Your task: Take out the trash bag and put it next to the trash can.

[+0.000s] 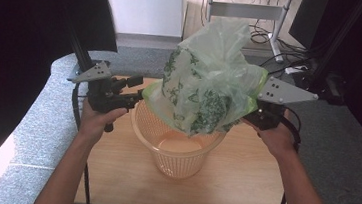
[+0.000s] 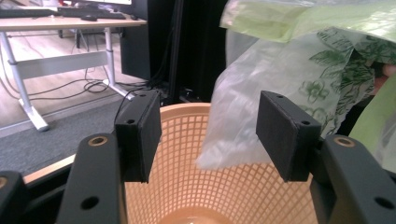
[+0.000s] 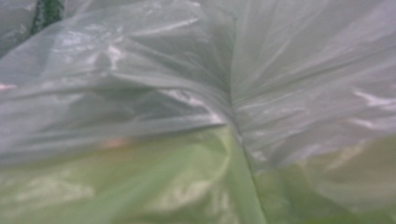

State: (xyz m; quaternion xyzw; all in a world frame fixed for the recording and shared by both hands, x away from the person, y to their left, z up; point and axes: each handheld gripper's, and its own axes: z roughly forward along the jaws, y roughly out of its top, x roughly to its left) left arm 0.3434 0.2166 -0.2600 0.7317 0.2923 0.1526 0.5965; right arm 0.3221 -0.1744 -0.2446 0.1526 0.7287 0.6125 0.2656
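A wooden table (image 1: 241, 188) bears an orange mesh basket (image 1: 174, 154). Above it hangs a green-printed plastic bag (image 1: 206, 79), its lower end dipping inside the rim. The right gripper (image 1: 255, 116) is clamped on the bag's edge. The left gripper (image 2: 210, 135) stands open, holding nothing.
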